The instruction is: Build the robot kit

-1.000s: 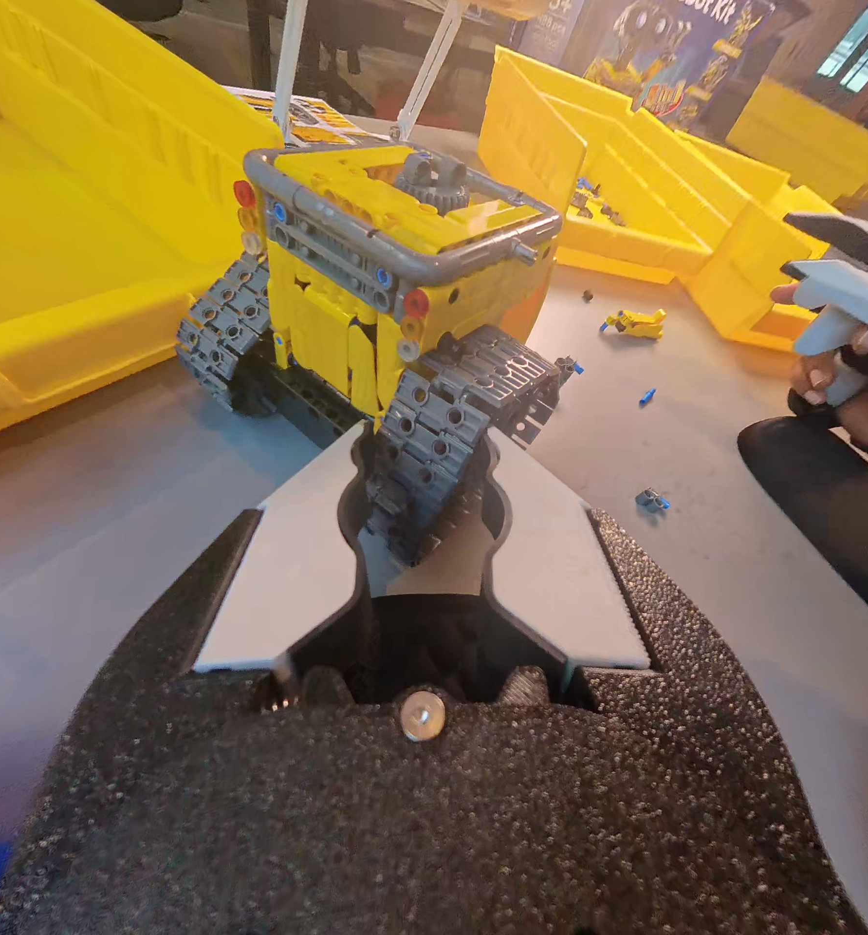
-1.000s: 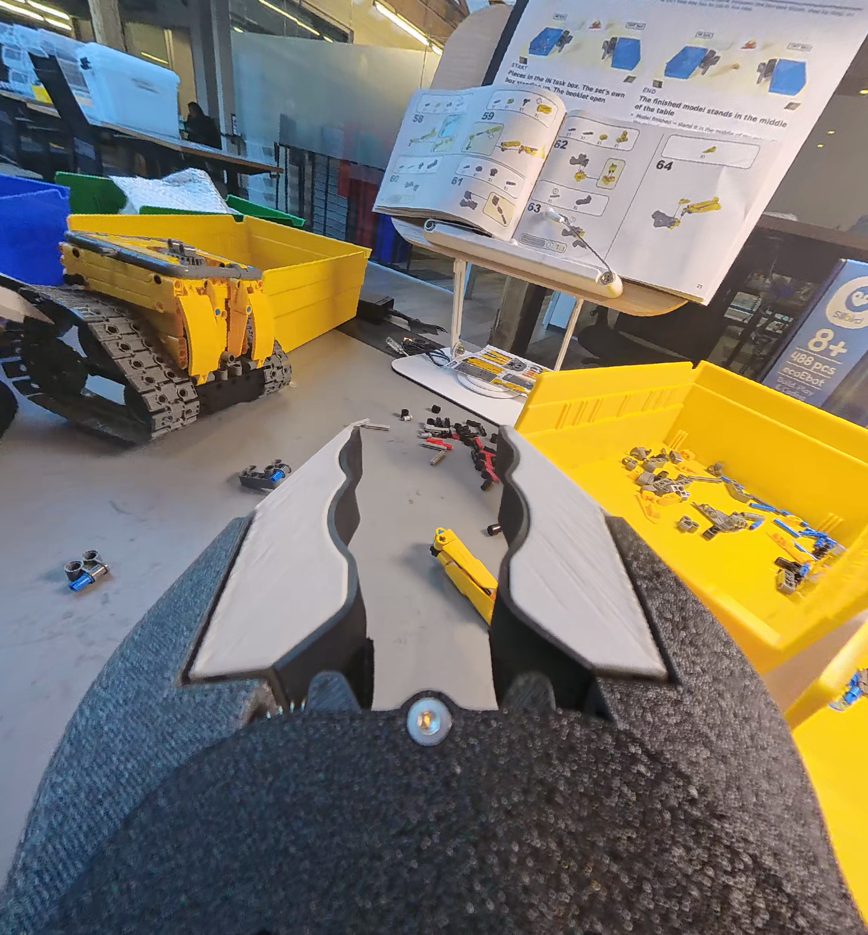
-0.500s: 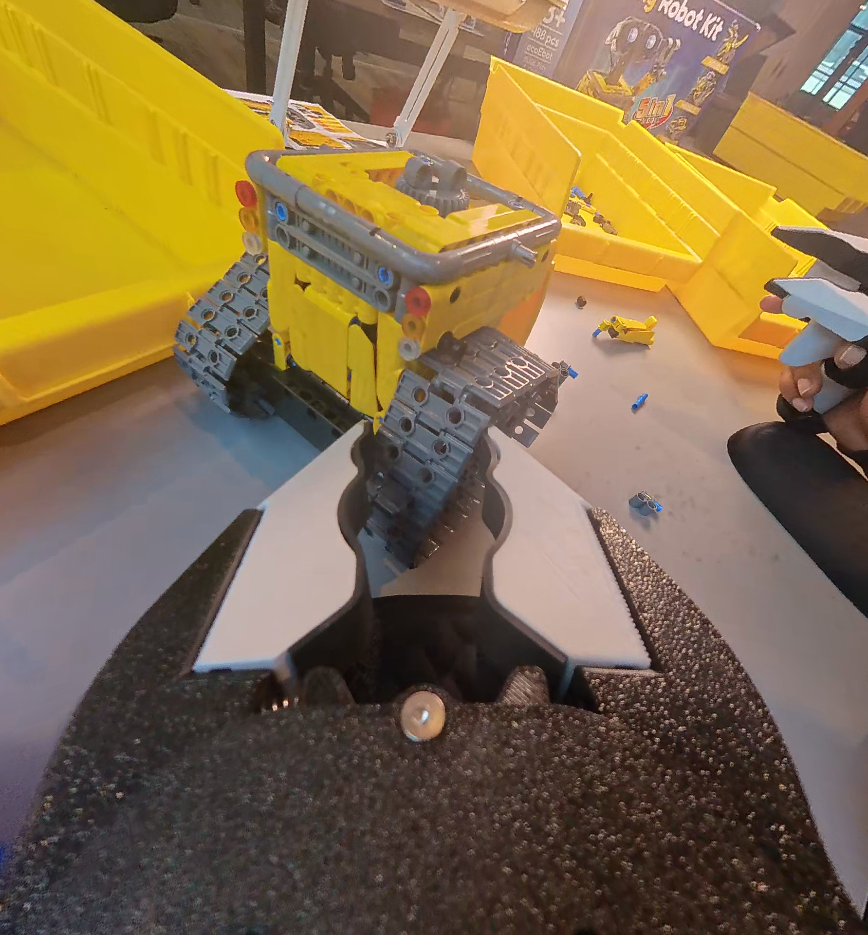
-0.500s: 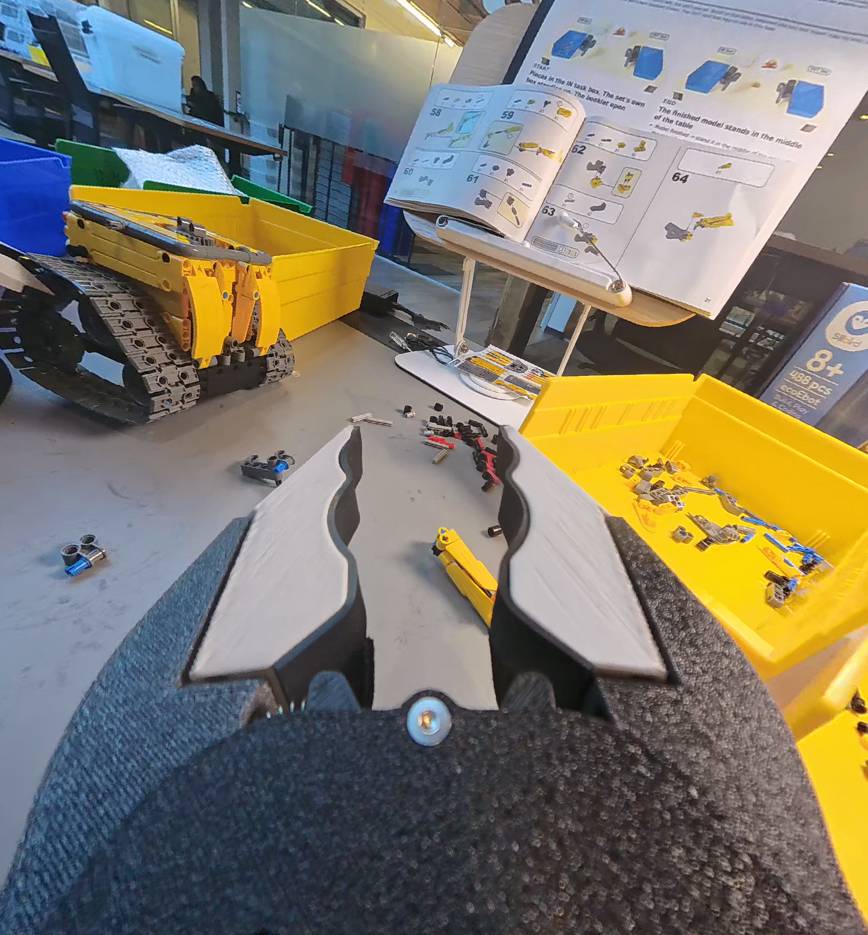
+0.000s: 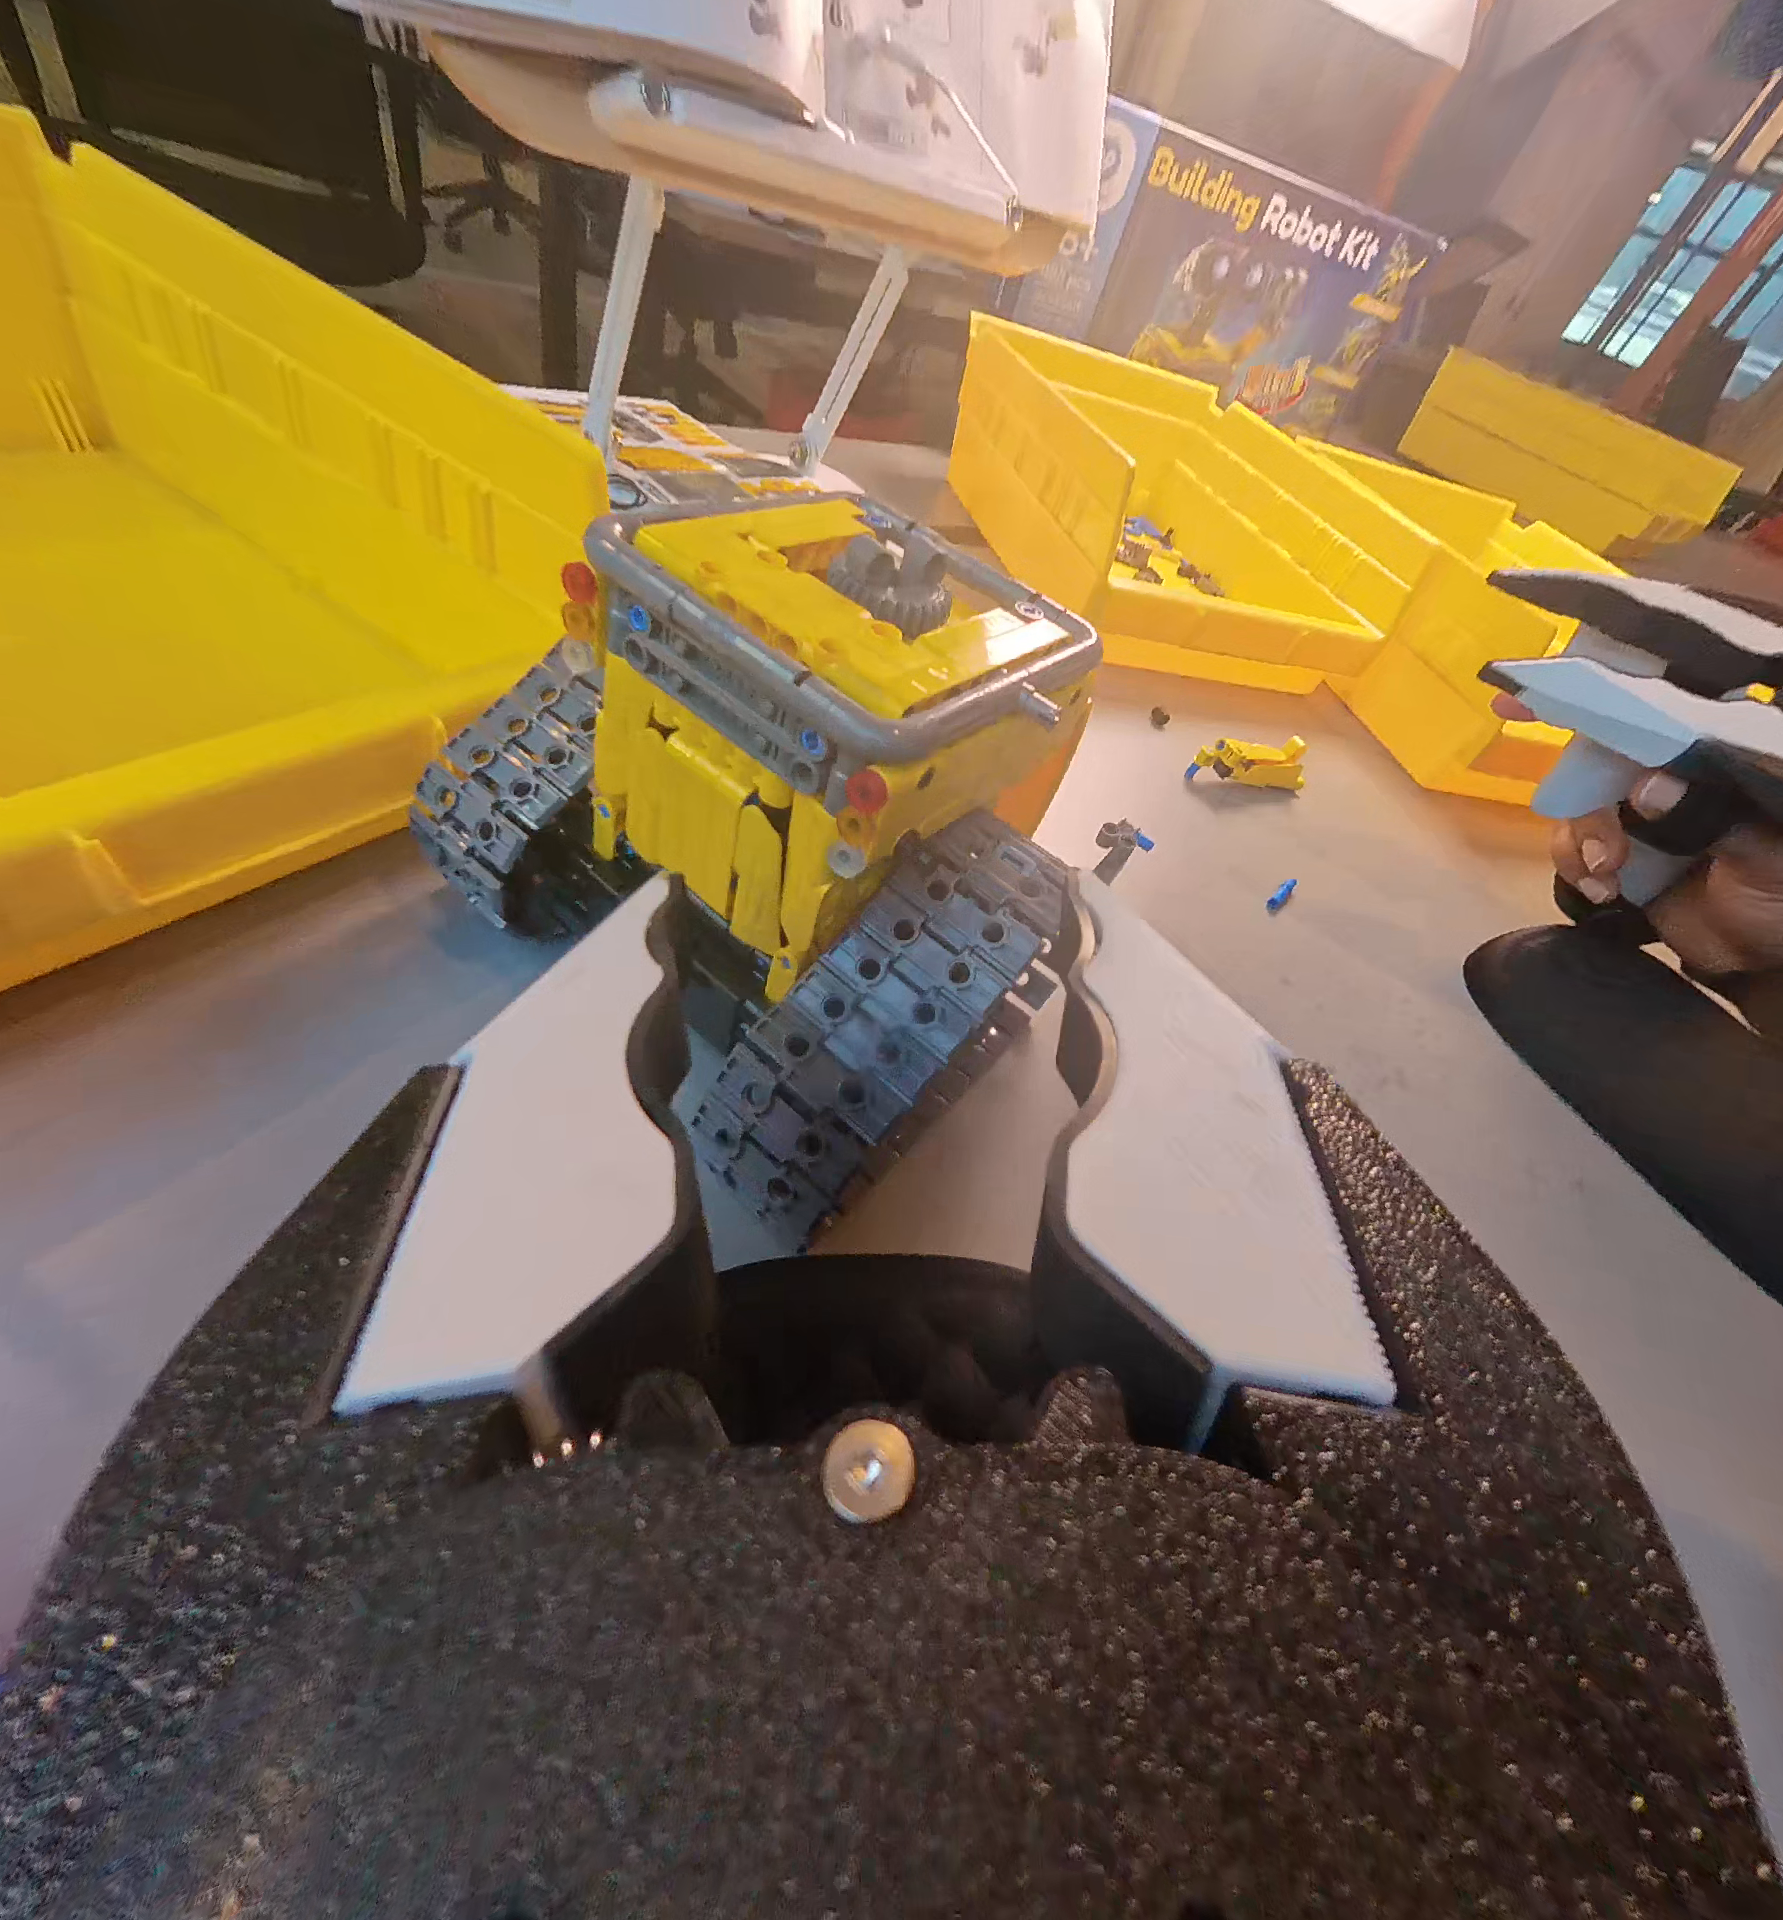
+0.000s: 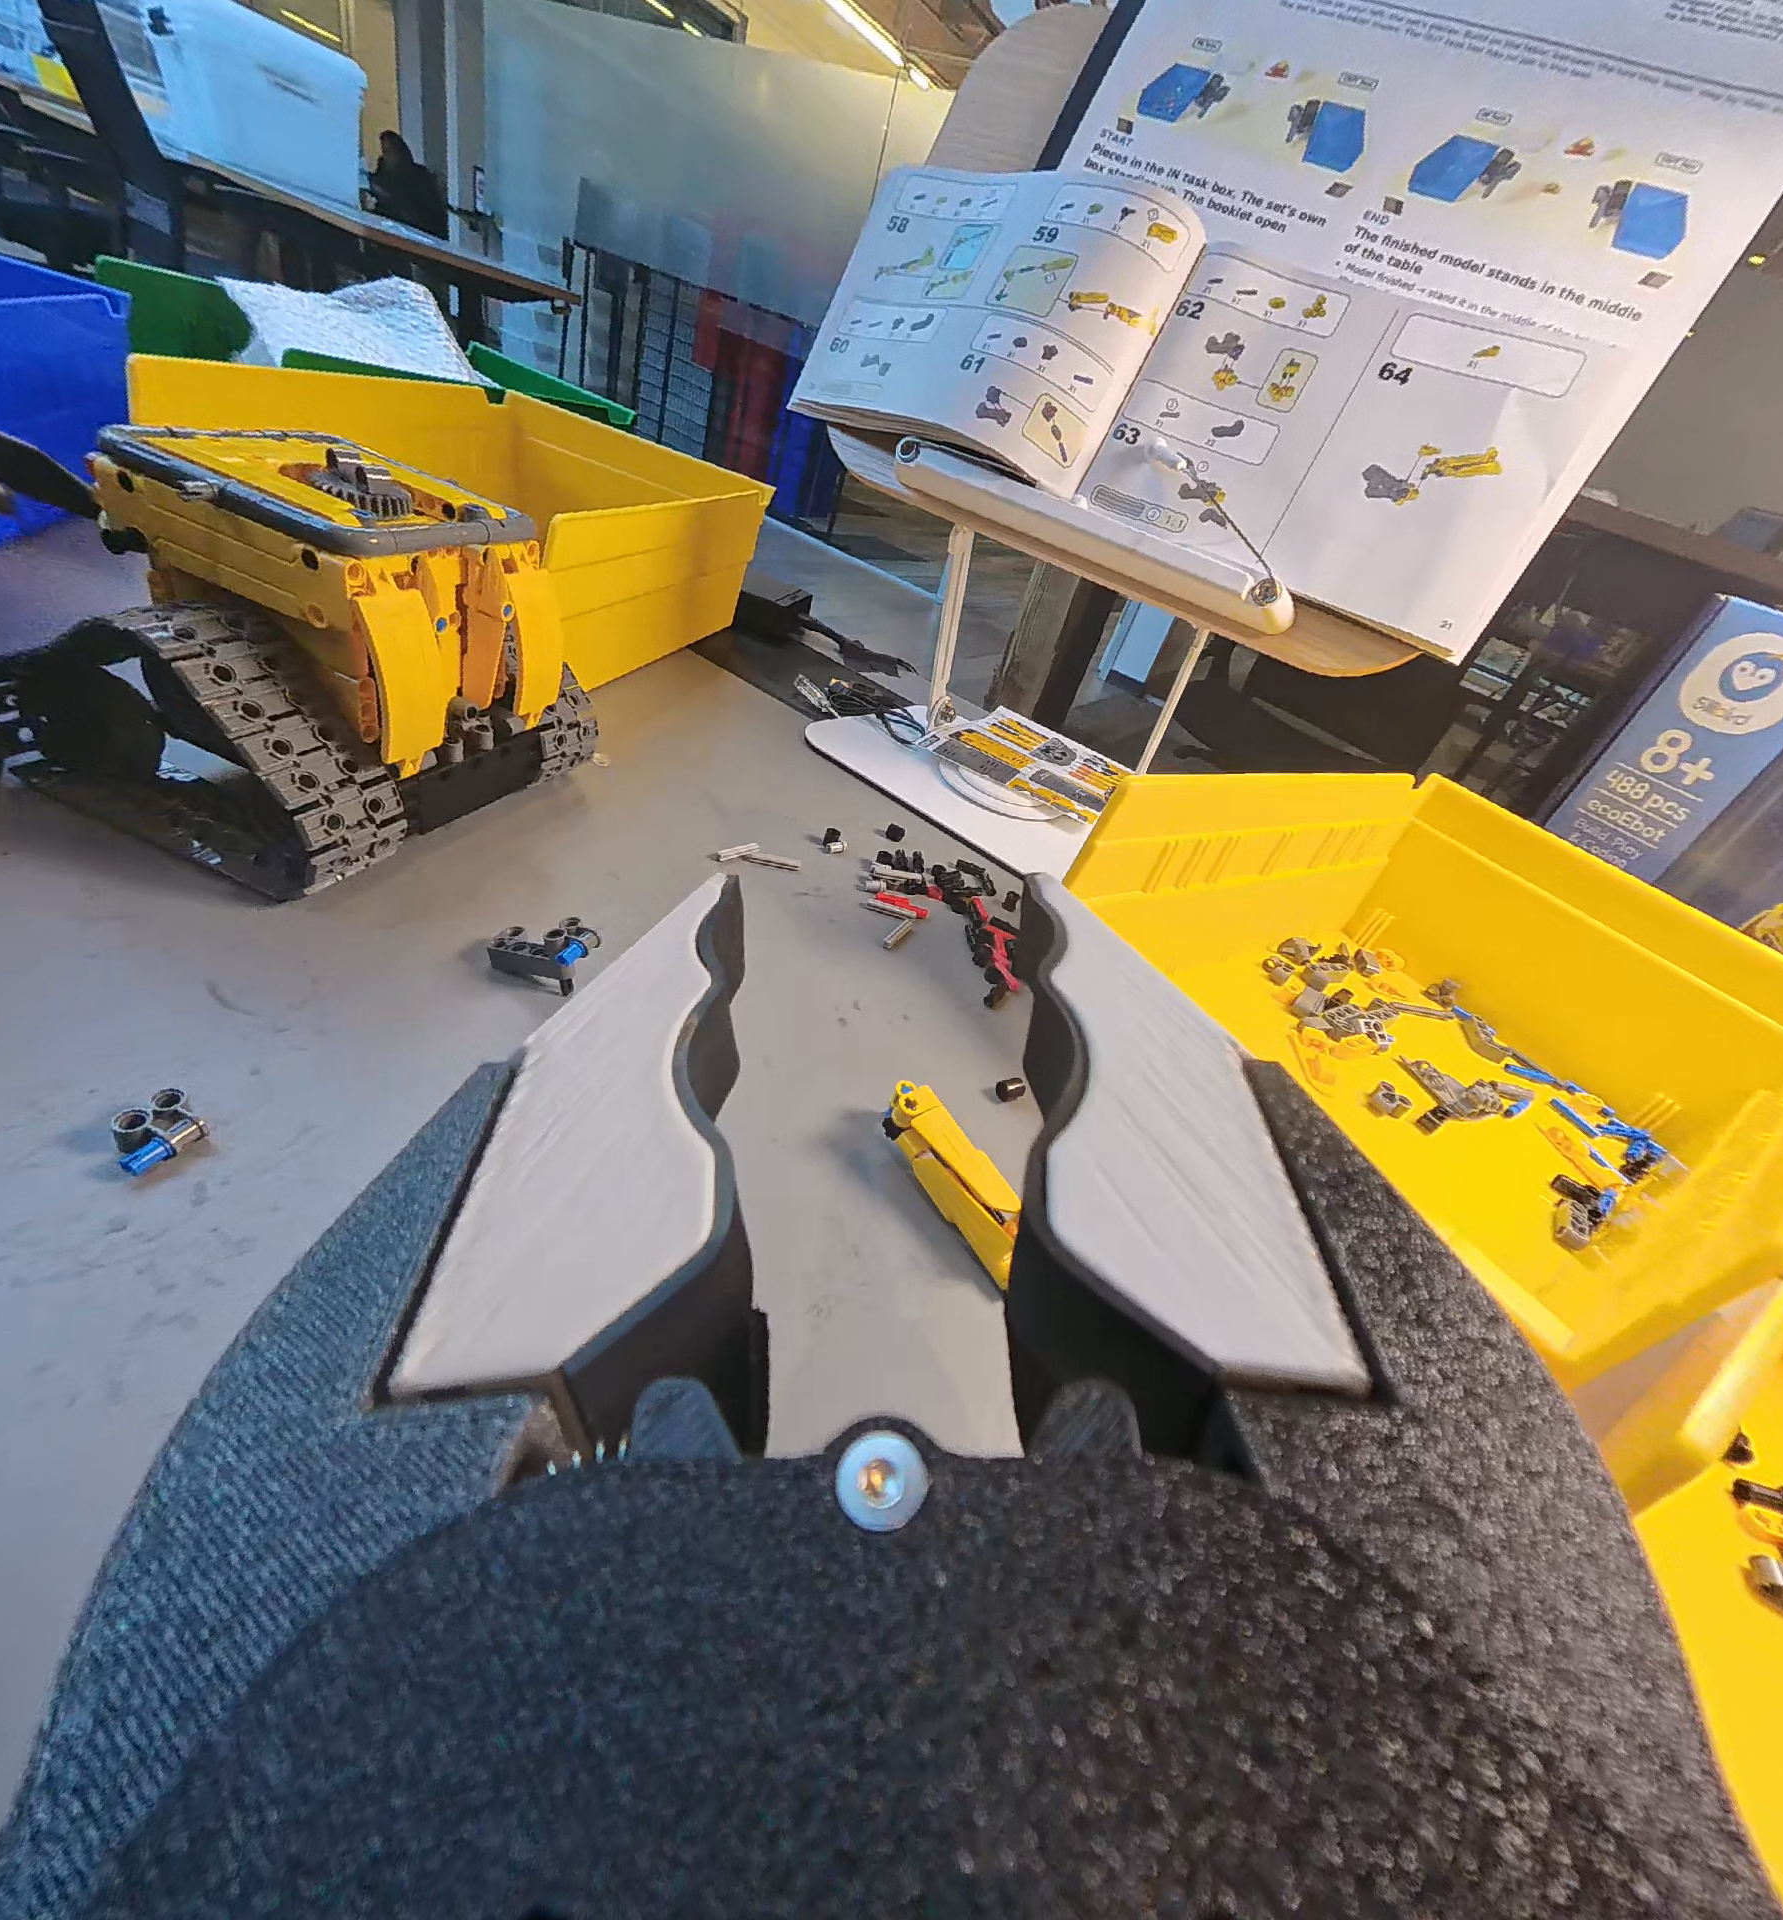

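A: Tracks first: the left gripper (image 5: 871, 914) has its two grey fingers set apart around one grey tread of the yellow brick-built tracked vehicle with a grey frame and a dark gear on top (image 5: 814, 727). Whether the pads actually press the tread, I cannot tell, since a gap shows on the right side.

B: And the vehicle itself?

A: It stands on the grey tabletop (image 5: 191, 1039), tilted toward that gripper, just beside a large empty yellow plastic bin (image 5: 191, 582).

B: What about the right gripper (image 6: 876, 899)?

A: Its jaws stand moderately apart with nothing between them, hovering over the table. A small yellow brick sub-assembly (image 6: 954, 1169) lies below, close by the right finger (partly hidden under it). Ahead sits a scatter of small black and red pins (image 6: 944, 899).

B: Anything else near?

A: A dark grey connector with a blue pin (image 6: 544, 951), another small grey-and-blue piece (image 6: 154, 1132), a yellow bin holding loose grey and blue parts (image 6: 1469, 1091), and an open instruction booklet on a white stand (image 6: 1126, 353)
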Demonstrator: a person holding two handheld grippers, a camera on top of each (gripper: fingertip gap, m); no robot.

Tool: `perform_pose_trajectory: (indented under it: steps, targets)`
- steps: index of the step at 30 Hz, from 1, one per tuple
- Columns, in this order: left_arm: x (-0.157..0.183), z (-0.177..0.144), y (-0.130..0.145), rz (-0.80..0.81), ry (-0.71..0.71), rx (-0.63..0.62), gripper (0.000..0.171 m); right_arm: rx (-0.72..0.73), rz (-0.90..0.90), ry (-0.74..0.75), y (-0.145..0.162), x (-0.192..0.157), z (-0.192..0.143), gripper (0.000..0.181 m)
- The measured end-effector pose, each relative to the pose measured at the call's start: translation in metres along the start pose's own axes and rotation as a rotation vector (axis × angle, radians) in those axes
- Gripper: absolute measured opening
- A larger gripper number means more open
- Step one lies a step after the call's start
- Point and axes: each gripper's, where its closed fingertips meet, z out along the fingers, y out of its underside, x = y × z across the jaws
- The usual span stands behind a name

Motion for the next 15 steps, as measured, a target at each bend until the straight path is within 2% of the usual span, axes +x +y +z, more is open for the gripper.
perform_pose_trajectory:
  steps: [5,15]
  targets:
    - [0.001,-0.010,-0.012,0.013,-0.007,0.094,0.071,-0.010,0.002,-0.001,0.002,0.000,0.001,0.053]
    - [-0.003,-0.017,-0.025,0.161,-0.179,0.182,0.079,-0.026,0.028,0.008,0.005,0.004,0.003,0.056]
